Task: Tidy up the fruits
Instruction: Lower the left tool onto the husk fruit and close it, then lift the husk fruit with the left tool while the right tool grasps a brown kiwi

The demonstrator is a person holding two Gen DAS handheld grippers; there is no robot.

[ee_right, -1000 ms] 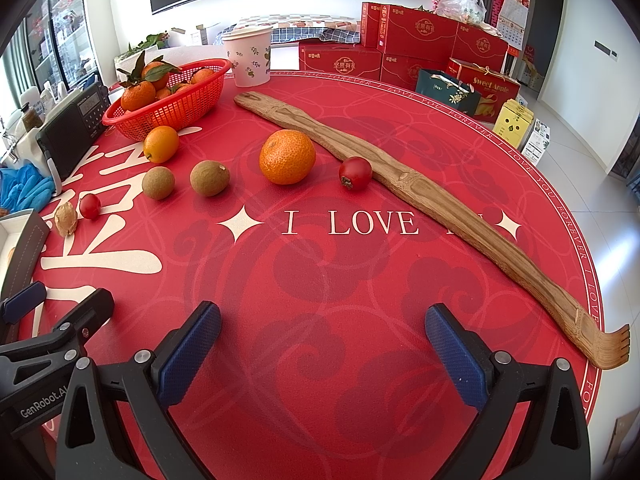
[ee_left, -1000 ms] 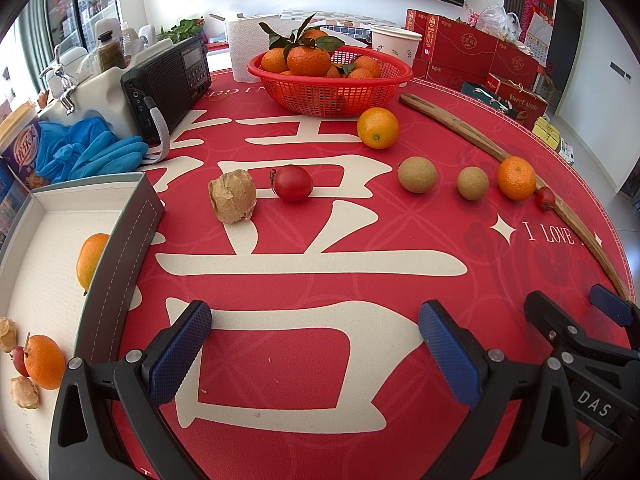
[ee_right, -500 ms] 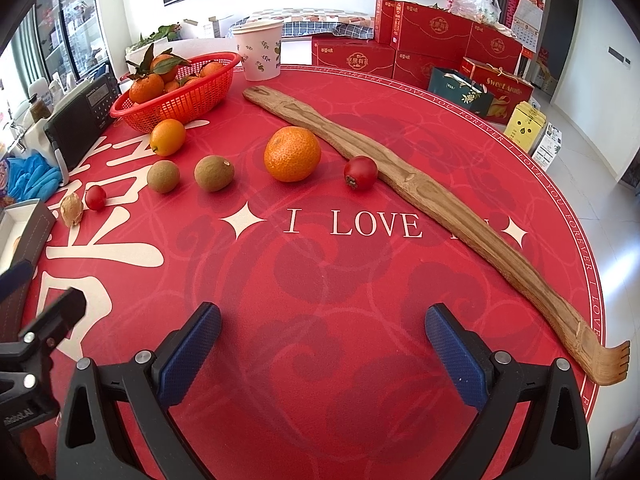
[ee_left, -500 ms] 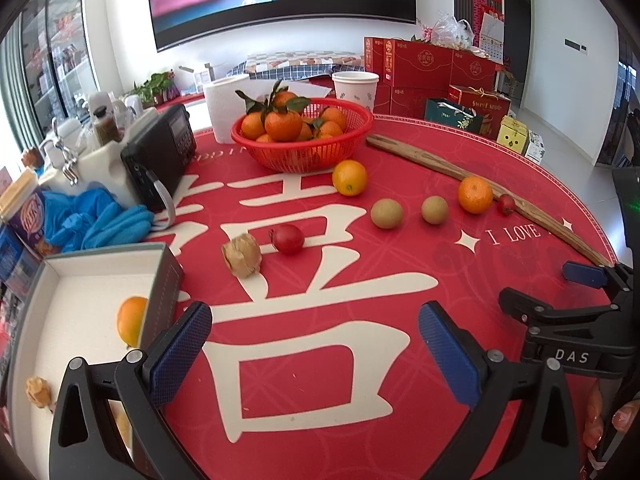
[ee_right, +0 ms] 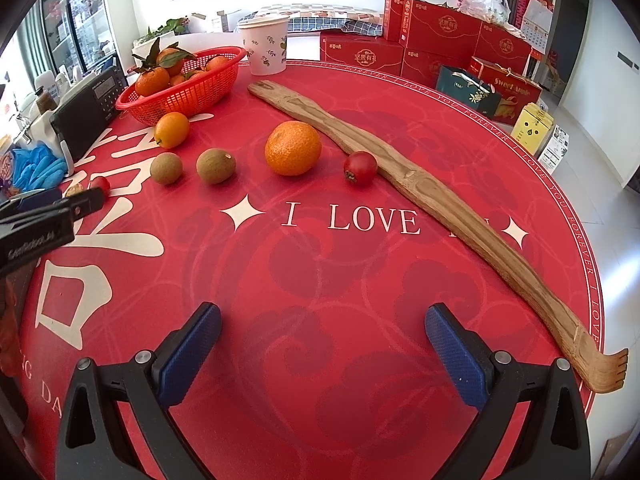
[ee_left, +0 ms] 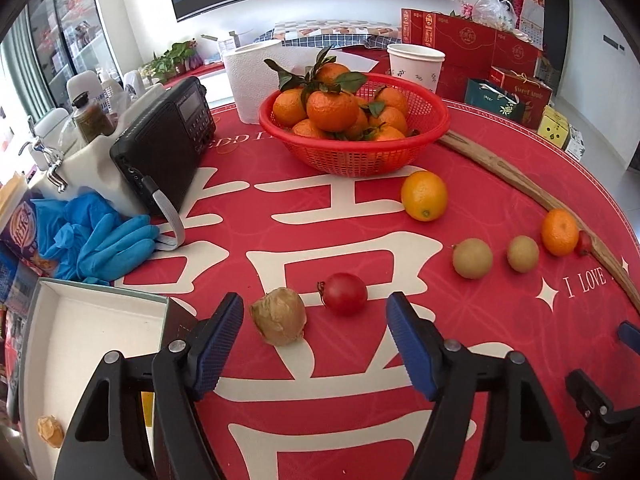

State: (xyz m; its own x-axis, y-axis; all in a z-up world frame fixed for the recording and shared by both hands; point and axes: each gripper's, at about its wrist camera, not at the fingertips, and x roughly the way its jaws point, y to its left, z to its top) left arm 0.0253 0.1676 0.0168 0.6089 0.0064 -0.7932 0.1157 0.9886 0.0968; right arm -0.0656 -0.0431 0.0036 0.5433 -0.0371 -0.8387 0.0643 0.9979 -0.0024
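In the left wrist view my left gripper point(ee_left: 316, 328) hovers low over the red tablecloth, its jaws closing. A wrinkled tan walnut point(ee_left: 279, 322) lies between its fingers near the left pad, untouched. A small red fruit point(ee_left: 345, 294) sits just ahead. Further right lie a yellow orange point(ee_left: 424, 196), two brown round fruits point(ee_left: 472, 258), a tangerine point(ee_left: 560, 232) and another red fruit point(ee_left: 583, 242). A white box point(ee_left: 100, 294) at the left holds a walnut point(ee_left: 50, 431). My right gripper point(ee_right: 322, 340) stands open over bare cloth, short of the tangerine point(ee_right: 293, 153) and red fruit point(ee_right: 360, 167).
A red basket point(ee_left: 354, 152) of leafy tangerines stands at the back. A black radio point(ee_left: 164, 148), blue gloves point(ee_left: 104, 240) and a paper roll point(ee_left: 250, 76) crowd the left. A long wooden back scratcher point(ee_right: 420, 192) crosses the right side; a paper cup point(ee_right: 266, 46) and red gift boxes point(ee_right: 436, 40) lie beyond.
My left gripper has moved forward until the walnut lies between its fingers, and its jaws have narrowed. The right gripper has stayed put.
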